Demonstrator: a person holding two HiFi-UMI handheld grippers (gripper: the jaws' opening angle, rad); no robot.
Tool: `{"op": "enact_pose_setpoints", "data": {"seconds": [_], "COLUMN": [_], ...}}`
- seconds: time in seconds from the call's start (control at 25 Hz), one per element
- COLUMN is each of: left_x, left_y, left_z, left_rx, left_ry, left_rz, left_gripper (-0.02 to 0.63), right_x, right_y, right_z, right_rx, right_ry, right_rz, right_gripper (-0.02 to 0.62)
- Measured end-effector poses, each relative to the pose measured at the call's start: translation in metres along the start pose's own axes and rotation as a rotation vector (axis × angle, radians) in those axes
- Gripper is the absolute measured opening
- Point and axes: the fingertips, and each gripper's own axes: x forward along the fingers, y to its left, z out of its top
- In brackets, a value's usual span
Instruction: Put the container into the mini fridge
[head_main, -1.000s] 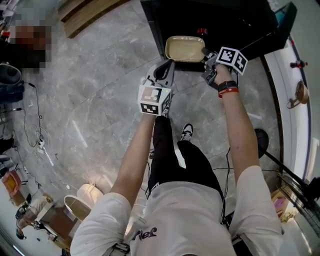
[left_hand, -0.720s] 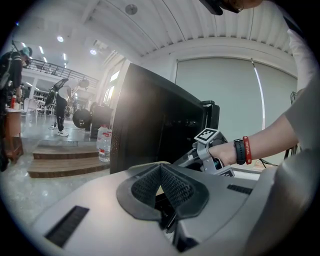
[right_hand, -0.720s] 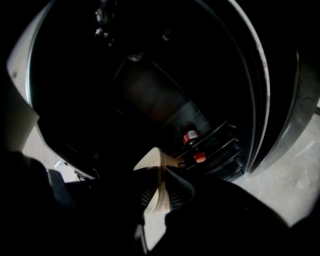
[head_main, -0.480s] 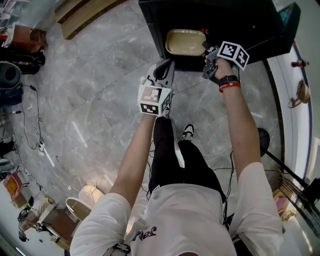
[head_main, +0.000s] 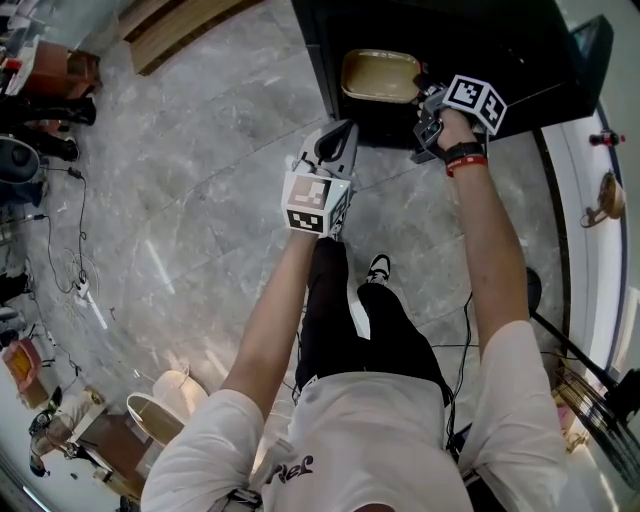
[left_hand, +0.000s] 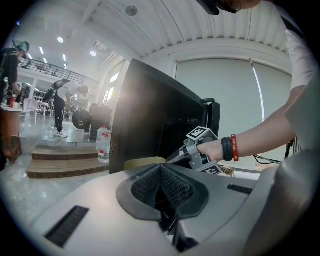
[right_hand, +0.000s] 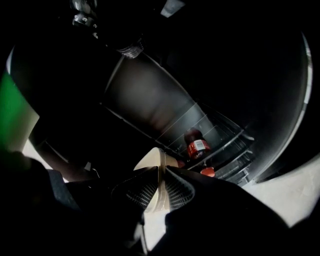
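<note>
The beige container (head_main: 378, 76) hangs at the mouth of the black mini fridge (head_main: 470, 40), partly inside the dark opening. My right gripper (head_main: 420, 95) is shut on its right rim. In the right gripper view the pads (right_hand: 137, 192) pinch the thin pale rim (right_hand: 159, 180), with the fridge's wire shelves behind. My left gripper (head_main: 333, 148) hovers over the floor just in front of the fridge, shut with nothing in it. In the left gripper view its pads (left_hand: 175, 187) meet, and beyond them are the container's edge (left_hand: 144, 161), the right gripper (left_hand: 192, 152) and the fridge's side wall (left_hand: 145, 115).
A red-labelled bottle (right_hand: 196, 144) and a red cap (right_hand: 207, 171) sit on the fridge's racks. Wooden steps (left_hand: 60, 162) with a water bottle (left_hand: 102, 145) stand left of the fridge. Cables (head_main: 75, 270) trail over the grey marble floor. A white ledge (head_main: 590, 190) runs along the right.
My right gripper has carried the container a little further into the fridge's opening. The left gripper has hardly moved.
</note>
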Motion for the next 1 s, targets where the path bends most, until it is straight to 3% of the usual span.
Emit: {"op": "enact_pose_setpoints", "data": {"seconds": [0.36,1.0], "left_x": [0.009,0.036], "left_y": [0.007,0.017], "left_z": [-0.006,-0.015], "left_rx": [0.027,0.007], "left_ry": [0.001,-0.044], "left_rz": [-0.016,-0.006], "left_gripper": [0.018,0.018], "right_x": [0.02,0.048], "right_y": [0.002,-0.009], "right_z": [0.023,0.051], "right_rx": [-0.036,-0.086], "right_ry": [-0.023,-0.09], "right_rz": [0.014,0.029], "right_gripper": [0.057,0.057]}}
